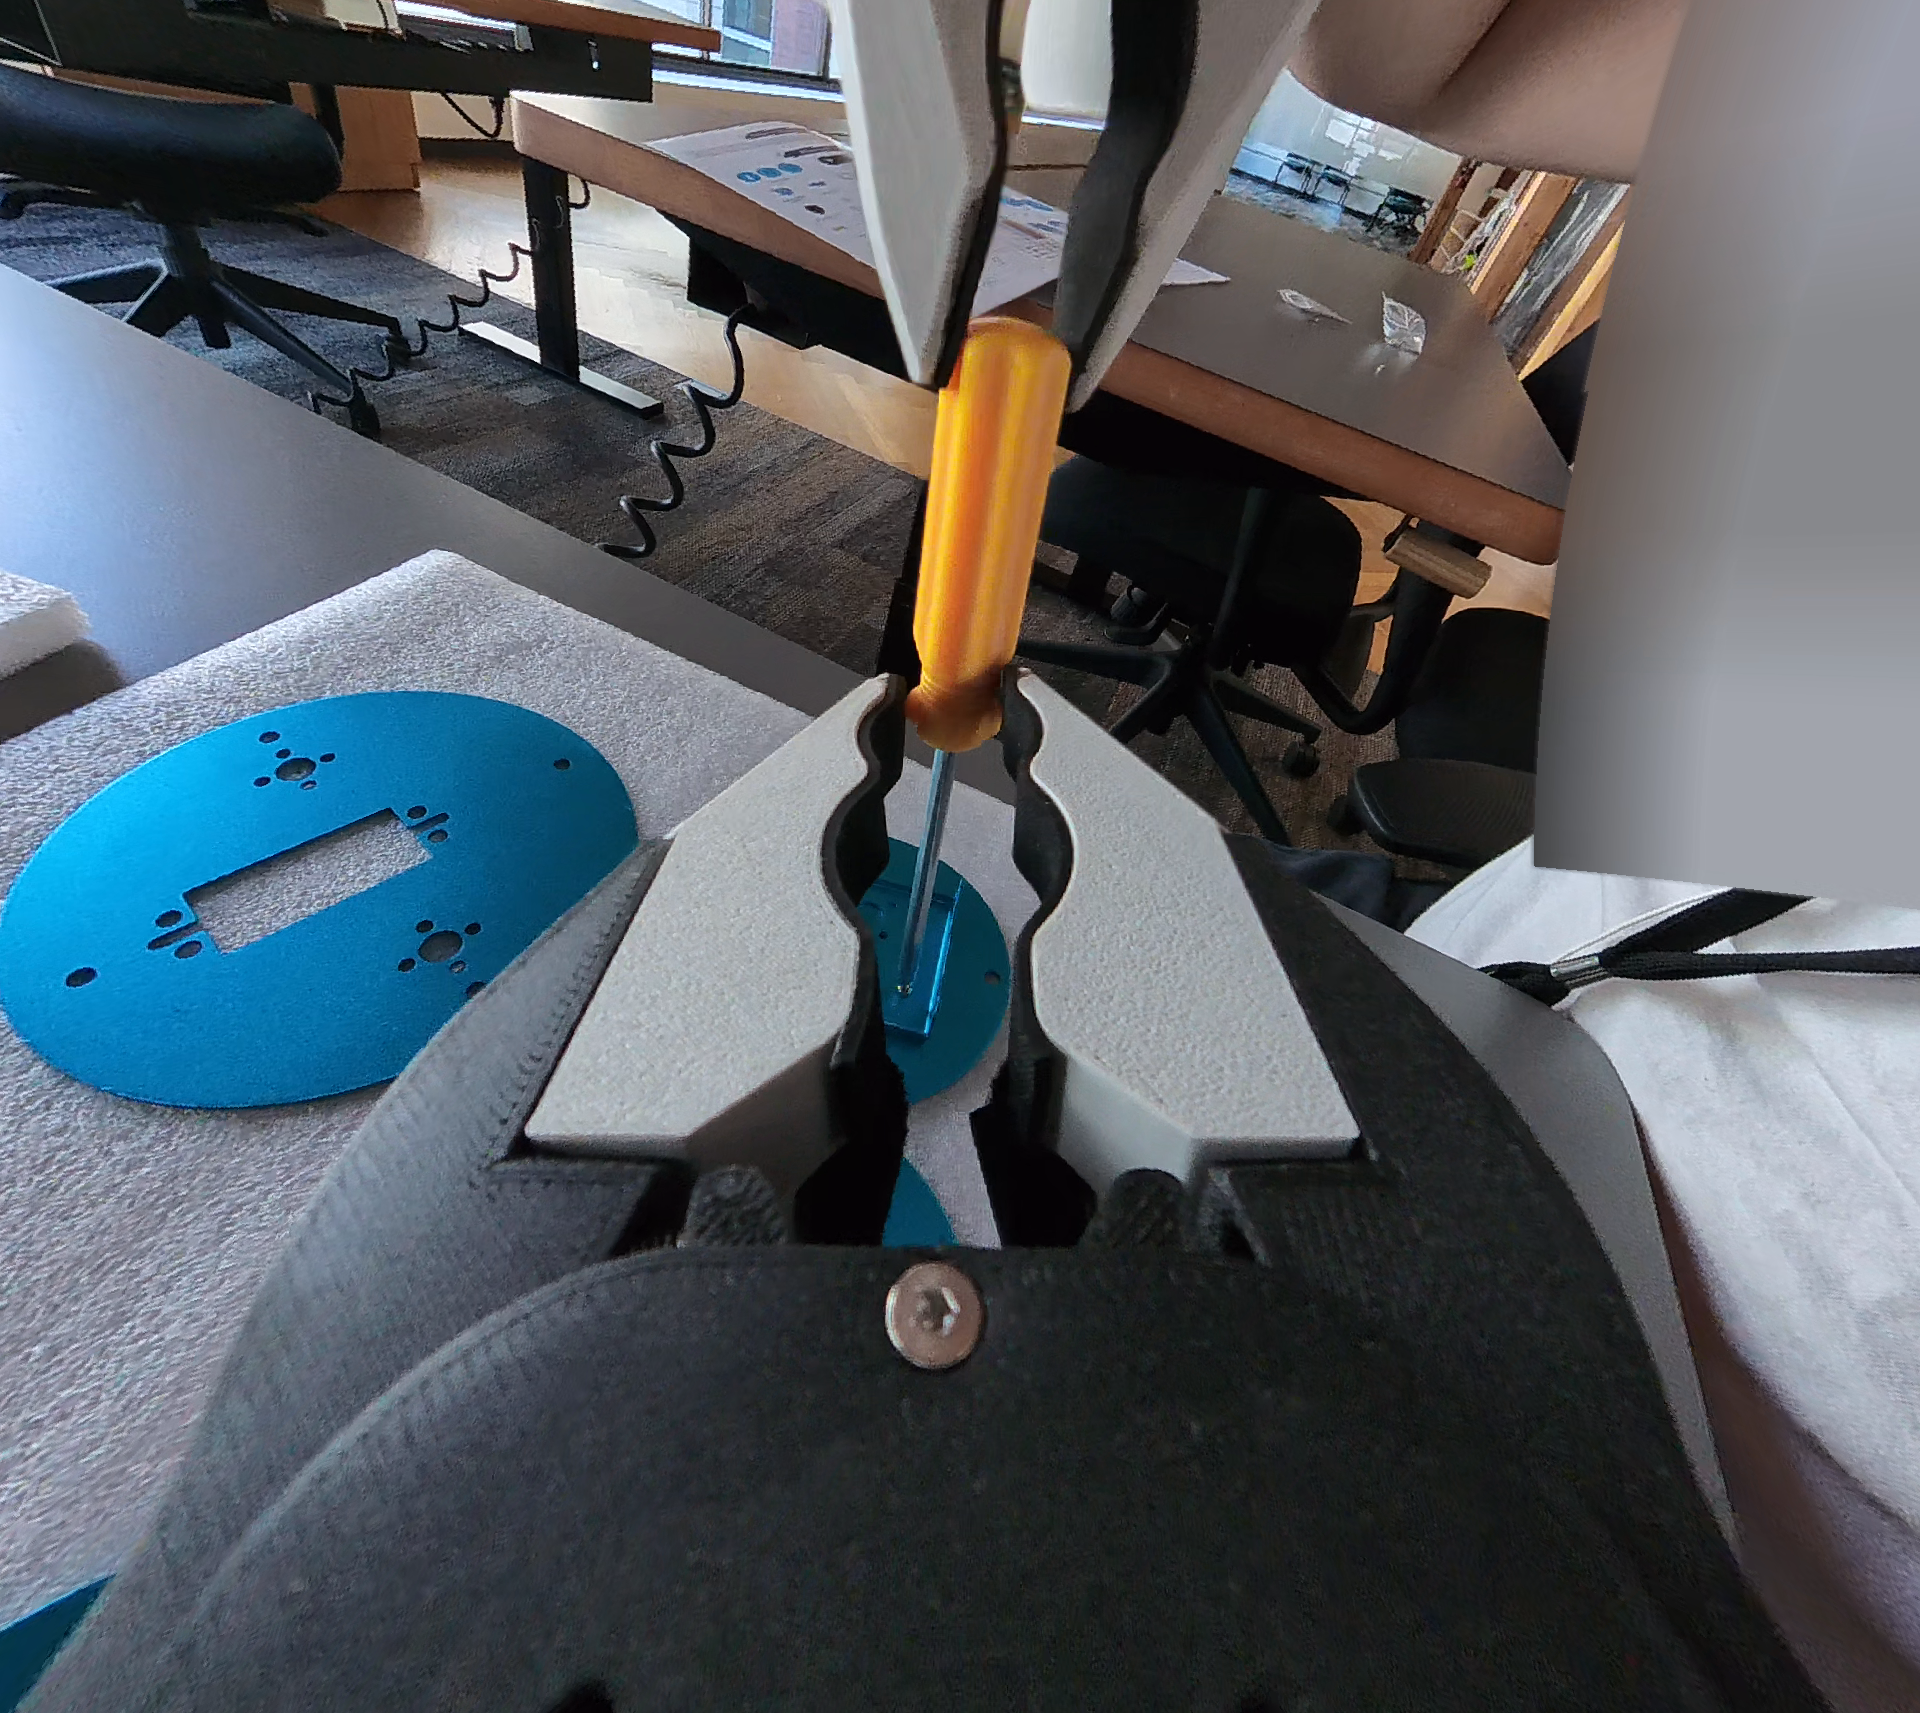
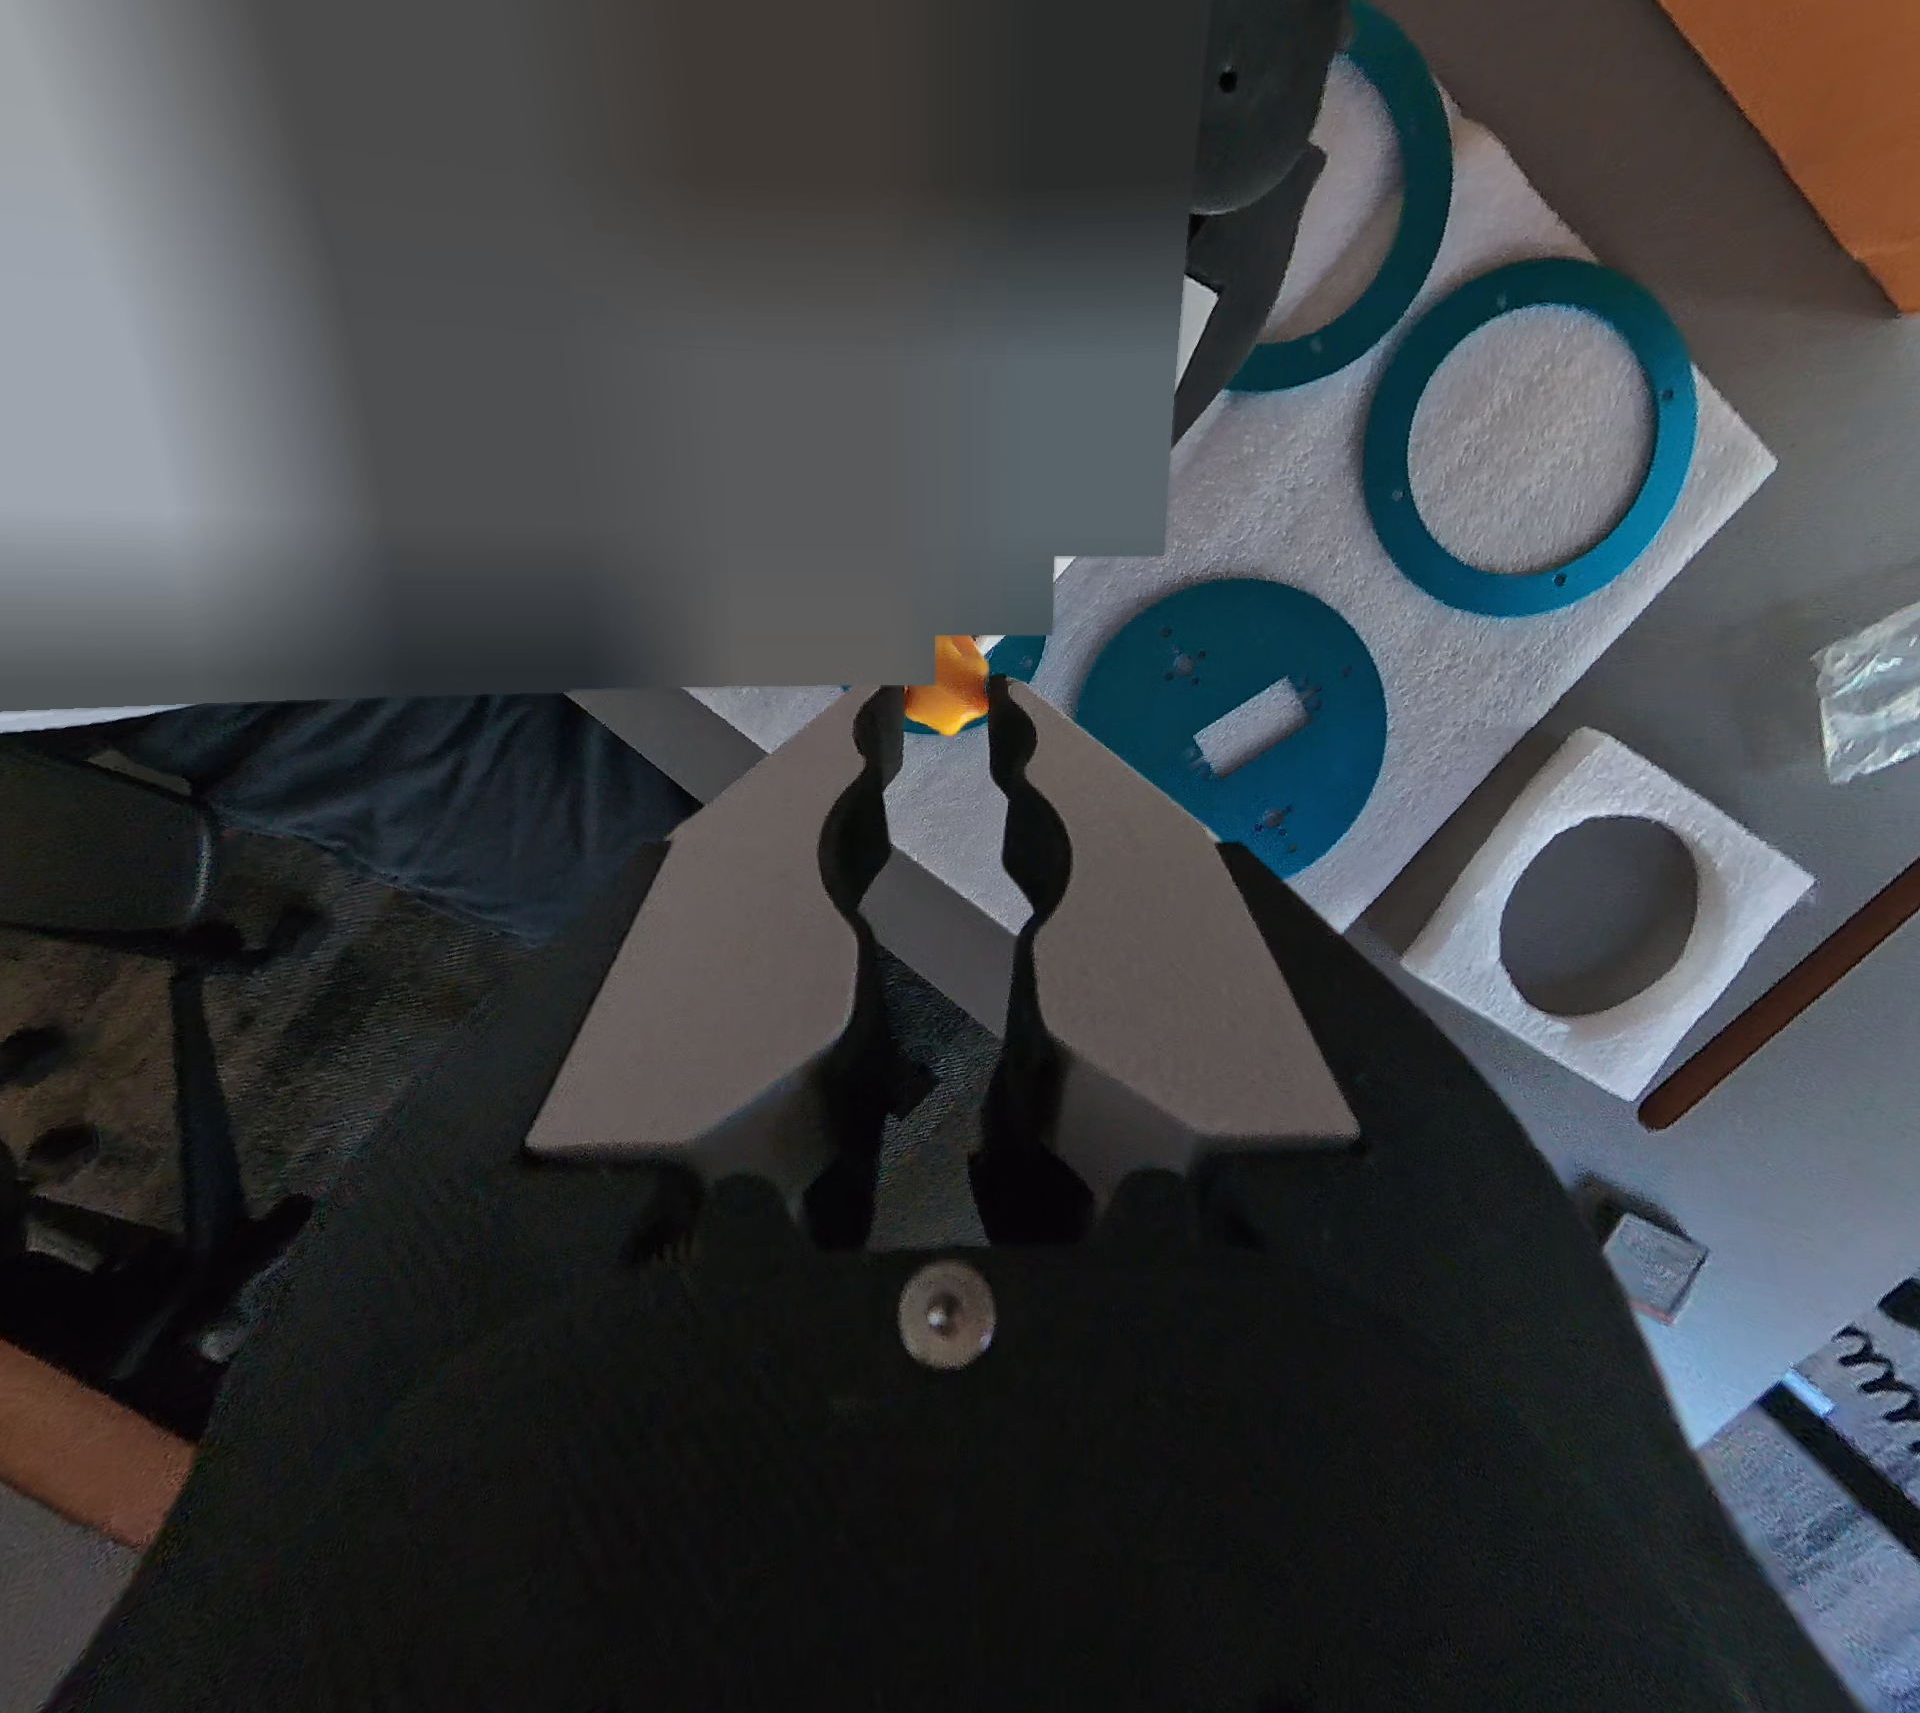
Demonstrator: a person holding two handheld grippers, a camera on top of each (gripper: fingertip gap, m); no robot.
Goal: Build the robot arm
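An orange-handled screwdriver [image 1: 987,520] stands upright, its thin shaft tip resting on a small blue bracket [image 1: 925,957] that sits on a small blue disc [image 1: 971,977]. My left gripper [image 1: 953,689] is shut on the lower collar of the handle. My right gripper [image 1: 1003,364] comes down from above and is shut on the top of the handle. In the right wrist view only a bit of the orange handle [image 2: 951,687] shows between the right gripper's tips [image 2: 940,692]; a blurred patch covers the rest.
A white foam mat [image 1: 416,624] carries a large blue disc with a rectangular slot [image 1: 312,894], also in the right wrist view [image 2: 1226,728], and two blue rings [image 2: 1527,437]. A foam block with a round hole [image 2: 1600,915], a plastic bag [image 2: 1870,697] and a cardboard box [image 2: 1766,1] lie nearby. My hands' fingertips stand some 5 centimetres from each other.
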